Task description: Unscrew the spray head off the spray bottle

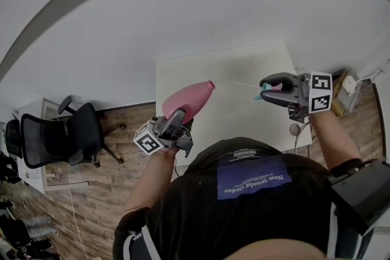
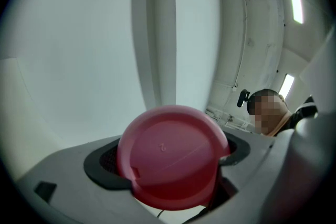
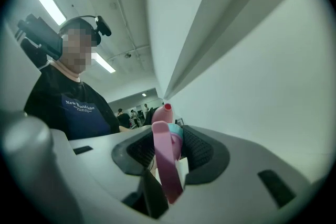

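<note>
I am looking at one pink spray bottle (image 1: pixel 190 100) and one spray head (image 1: pixel 266 87), and the two are sitting well apart, the head already off the bottle's neck. My left gripper (image 1: pixel 177 120) is clamping the bottle by its body: in the left gripper view the round pink base (image 2: pixel 170 157) is filling the space between the dark pads (image 2: pixel 102 165), which are pressing on it from both sides. The bottle is tilting up, its open neck pointing over the left edge of the single white table (image 1: pixel 244 61). My right gripper (image 1: pixel 272 90) is pinching the spray head, its pink trigger (image 3: pixel 167 165) hanging between the pads, over the table's right edge. Both grippers are hovering above the table. One black office chair (image 1: pixel 61 134) is standing off to the left on the wooden floor (image 1: pixel 91 204)
</note>
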